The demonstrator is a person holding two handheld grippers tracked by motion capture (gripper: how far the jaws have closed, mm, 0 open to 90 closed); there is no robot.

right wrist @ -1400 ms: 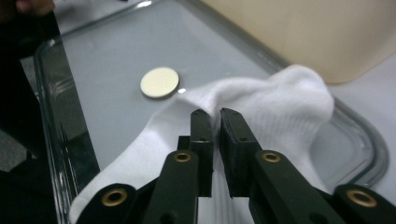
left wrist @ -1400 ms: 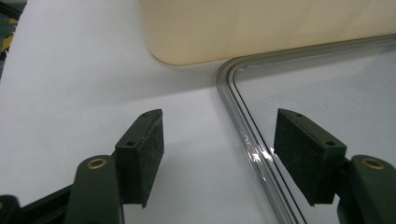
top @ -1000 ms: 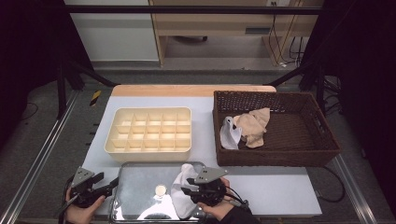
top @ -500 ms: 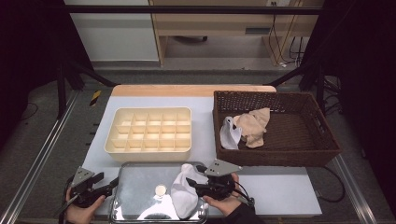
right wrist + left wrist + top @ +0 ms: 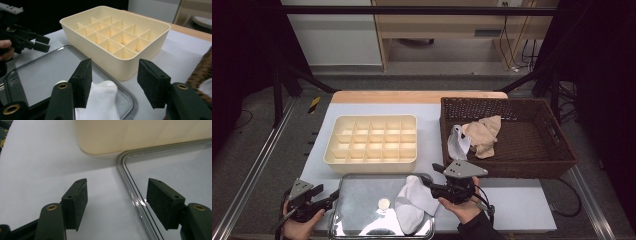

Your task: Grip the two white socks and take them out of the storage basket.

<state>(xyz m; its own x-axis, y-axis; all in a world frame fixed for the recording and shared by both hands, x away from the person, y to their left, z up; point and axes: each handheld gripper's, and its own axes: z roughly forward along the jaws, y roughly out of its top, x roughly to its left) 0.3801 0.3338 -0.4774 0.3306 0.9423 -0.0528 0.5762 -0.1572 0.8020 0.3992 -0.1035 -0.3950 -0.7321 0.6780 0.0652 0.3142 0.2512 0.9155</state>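
White table [image 5: 522, 210] carries tray [image 5: 343, 186], divided box [image 5: 371, 141], wicker basket [image 5: 532, 165].

This is looking like a lab or test room set up for recording. A white-topped desk [image 5: 362, 107] is standing inside a frame of metal rails [image 5: 257, 165], with black curtains [image 5: 242, 50] hanging at both sides. Cables [image 5: 524, 47] are trailing down by plain wooden furniture [image 5: 447, 25] at the back, and grey carpet [image 5: 377, 82] is covering the floor.

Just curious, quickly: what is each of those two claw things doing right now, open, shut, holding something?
Left gripper: open, holding nothing, straddling the metal tray's rim.
Right gripper: open, empty, above the white sock.
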